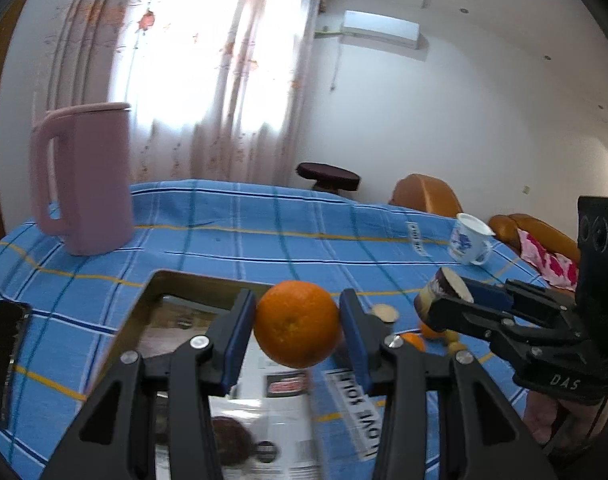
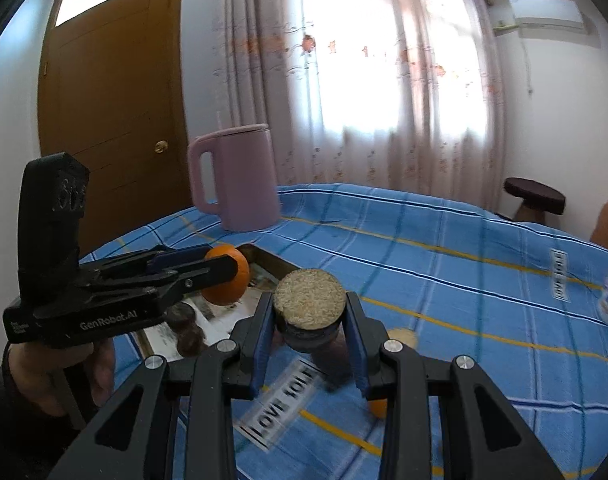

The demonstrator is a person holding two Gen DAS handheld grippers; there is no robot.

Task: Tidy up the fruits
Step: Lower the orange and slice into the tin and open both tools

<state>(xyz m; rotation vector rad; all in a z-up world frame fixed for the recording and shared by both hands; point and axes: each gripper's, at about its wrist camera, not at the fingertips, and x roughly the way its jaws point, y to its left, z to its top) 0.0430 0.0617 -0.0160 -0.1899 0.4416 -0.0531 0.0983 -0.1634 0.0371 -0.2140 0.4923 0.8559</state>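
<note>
My left gripper [image 1: 298, 320] is shut on an orange [image 1: 297, 323] and holds it above a gold-rimmed tray [image 1: 152, 296] lined with printed paper; it also shows in the right wrist view [image 2: 220, 268] with the orange [image 2: 228, 284]. My right gripper [image 2: 309, 322] is shut on a dark round piece with a pale grainy flat face [image 2: 309, 306], held above the blue cloth; it also shows in the left wrist view [image 1: 444, 298]. Small orange fruits [image 1: 414, 340] lie on the cloth under the right gripper. One shows in the right wrist view [image 2: 378, 407].
A pink jug [image 1: 86, 180] stands at the back left on the blue checked tablecloth [image 1: 264, 220]. A white mug [image 1: 470, 240] stands at the right edge. A dark phone [image 1: 4, 356] lies at the left. Dark round items [image 2: 184, 326] lie in the tray.
</note>
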